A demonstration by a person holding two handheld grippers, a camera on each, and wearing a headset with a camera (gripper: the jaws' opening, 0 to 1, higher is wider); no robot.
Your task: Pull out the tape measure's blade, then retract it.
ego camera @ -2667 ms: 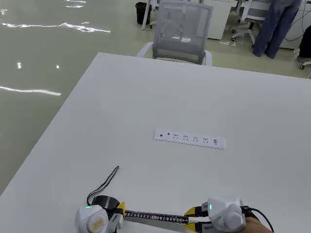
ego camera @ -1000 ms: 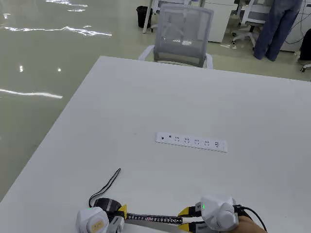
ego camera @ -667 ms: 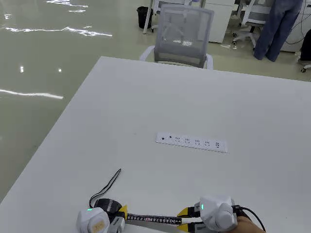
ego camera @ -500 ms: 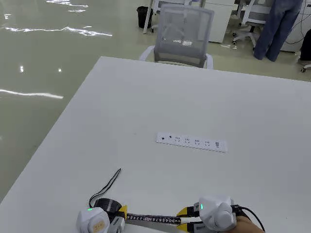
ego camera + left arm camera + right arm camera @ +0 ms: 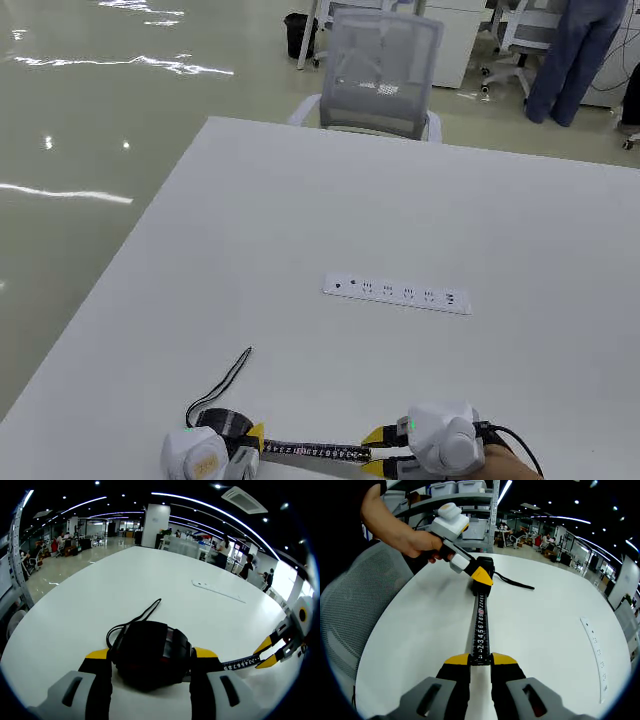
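The black tape measure case (image 5: 218,420) sits at the table's near edge, and my left gripper (image 5: 243,441) is shut on it; its yellow-tipped jaws clamp both sides of the case (image 5: 150,652). The dark numbered blade (image 5: 315,452) runs from the case to the right, low over the table. My right gripper (image 5: 372,451) is shut on the blade's end (image 5: 480,656). In the right gripper view the blade (image 5: 480,627) stretches straight ahead to the case (image 5: 484,576), which the left gripper (image 5: 479,574) holds. The case's black wrist strap (image 5: 225,376) trails away over the table.
A white power strip (image 5: 397,294) lies mid-table, well beyond the grippers. A grey mesh chair (image 5: 380,70) stands at the far edge, and a person (image 5: 568,50) stands at the back right. The table (image 5: 300,200) drops off on the left to glossy floor.
The right gripper has come a little closer to the case, so the visible stretch of blade is slightly shorter. The left gripper still holds the case in place.
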